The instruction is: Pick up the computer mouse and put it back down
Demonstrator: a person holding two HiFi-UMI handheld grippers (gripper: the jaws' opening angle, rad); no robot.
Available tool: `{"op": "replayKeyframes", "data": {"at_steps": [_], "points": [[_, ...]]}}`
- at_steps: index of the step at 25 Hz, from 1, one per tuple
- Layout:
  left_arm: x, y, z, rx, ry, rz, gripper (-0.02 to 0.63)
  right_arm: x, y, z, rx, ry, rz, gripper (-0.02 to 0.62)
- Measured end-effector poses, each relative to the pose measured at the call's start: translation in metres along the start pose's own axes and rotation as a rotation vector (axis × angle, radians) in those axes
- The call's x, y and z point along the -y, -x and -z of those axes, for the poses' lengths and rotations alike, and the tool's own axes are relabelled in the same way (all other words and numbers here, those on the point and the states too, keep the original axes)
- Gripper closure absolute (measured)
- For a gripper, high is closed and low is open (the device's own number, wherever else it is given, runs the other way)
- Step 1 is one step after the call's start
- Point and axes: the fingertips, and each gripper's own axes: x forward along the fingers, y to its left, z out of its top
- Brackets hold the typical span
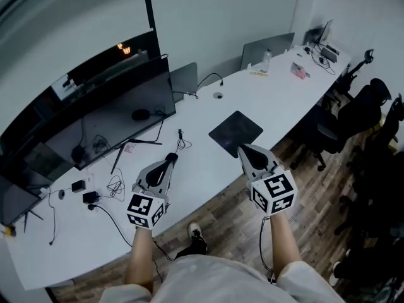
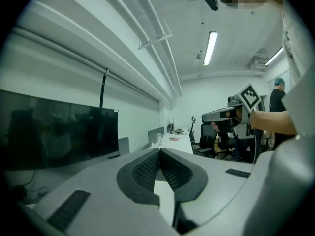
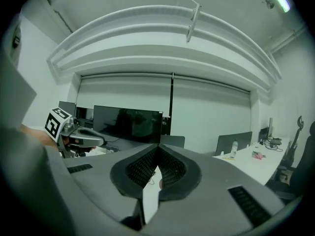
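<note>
Holdings, as seen from my own head: two tongs, one per hand, both forearms reaching forward side by side, each tool pointing across the white desk [image 1: 208, 169] and tipped a shade downward. Left gripper [image 1: 172, 156]: jaws pressed together, nothing between the pads. Right gripper [image 1: 243, 147]: the same, closed and empty, its tip at the near corner of the mouse pad [image 1: 235, 131]. Mouse pads: one, dark, set at a slant. Computer mouse: I cannot place it for certain; a dark oval shape [image 1: 140, 114] shows low within the dark face of the large monitor [image 1: 107, 115], well ahead of my left tool, and whether that is the mouse I cannot tell. Large monitors: one, with part of a second dark screen [image 1: 12, 201] at the far left edge. Grey panels [image 1: 183, 77] standing along the back of the desk: two. Bottles [image 1: 266, 60]: one, far end. Small black adapters [image 1: 90, 197] with loose cables: two, to my left. Black office chairs [image 1: 363, 109]: several, crowded along the right. The desk's near edge runs under my wrists, with wood floor [image 1: 233, 213] below; bare white surface lies between the two tools and ahead of the left one.
</note>
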Motion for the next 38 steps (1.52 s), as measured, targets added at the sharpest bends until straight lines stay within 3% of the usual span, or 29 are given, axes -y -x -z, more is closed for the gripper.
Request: {"op": "replayKeyframes", "data": {"at_steps": [5, 11, 19, 25, 29, 38], "points": [[-0.058, -0.045, 0.042, -0.109, 0.047, -0.001, 0.589, 0.008, -0.083, 0.011, -0.038, -0.016, -0.068, 0.581], [-0.102, -0.08, 0.094, -0.225, 0.075, -0.006, 0.558, 0.027, -0.142, 0.049, -0.101, -0.041, -0.082, 0.581], [-0.122, -0.119, 0.177, -0.403, 0.16, -0.031, 0.465, 0.039, -0.198, 0.116, -0.22, -0.035, -0.184, 0.58], [-0.12, -0.138, 0.251, -0.574, 0.21, -0.014, 0.365, 0.037, -0.214, 0.141, -0.251, -0.124, -0.296, 0.58], [-0.117, -0.149, 0.287, -0.666, 0.189, 0.015, 0.304, 0.038, -0.212, 0.156, -0.279, -0.134, -0.276, 0.58], [-0.111, -0.167, 0.332, -0.785, 0.117, 0.056, 0.295, 0.044, -0.188, 0.18, -0.337, -0.132, -0.178, 0.58]]}}
